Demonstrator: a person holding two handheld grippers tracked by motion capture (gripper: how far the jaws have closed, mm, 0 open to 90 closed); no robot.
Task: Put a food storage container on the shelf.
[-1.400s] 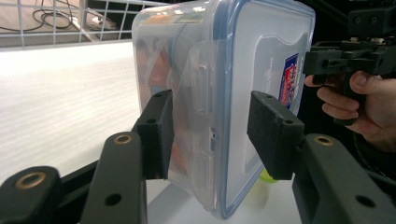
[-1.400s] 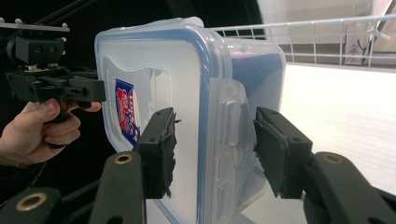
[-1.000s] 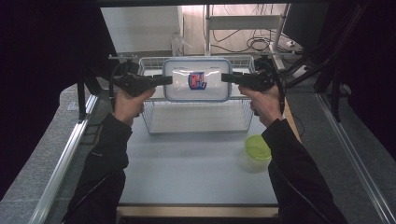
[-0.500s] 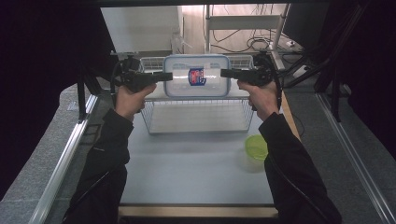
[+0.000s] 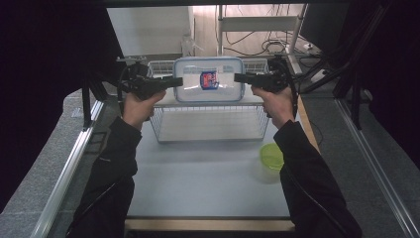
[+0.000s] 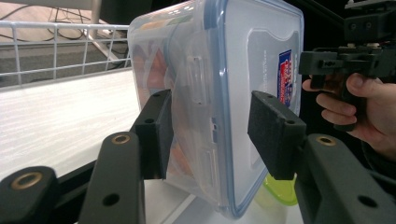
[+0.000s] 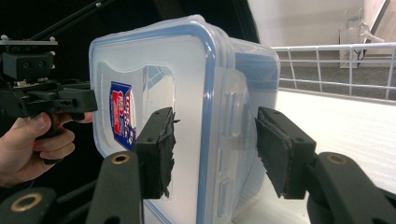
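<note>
A clear plastic container (image 5: 208, 79) with a blue-rimmed lid and a red-and-blue label hangs in the air over the white wire basket (image 5: 213, 124). My left gripper (image 5: 179, 81) is shut on its left end and my right gripper (image 5: 238, 77) on its right end. In the left gripper view the pads clamp the container (image 6: 205, 93) across lid and base, my left gripper (image 6: 212, 135) straddling its edge. In the right gripper view the container (image 7: 205, 116) sits the same way in my right gripper (image 7: 215, 144). Something orange shows faintly inside.
A round yellow-green lidded tub (image 5: 271, 154) stands on the grey table at the right, in front of the basket. Black frames and rails flank the table on both sides. Shelving and cables lie behind the basket.
Both grippers have carried the container up and farther away over the basket. Their hold on it is unchanged.
</note>
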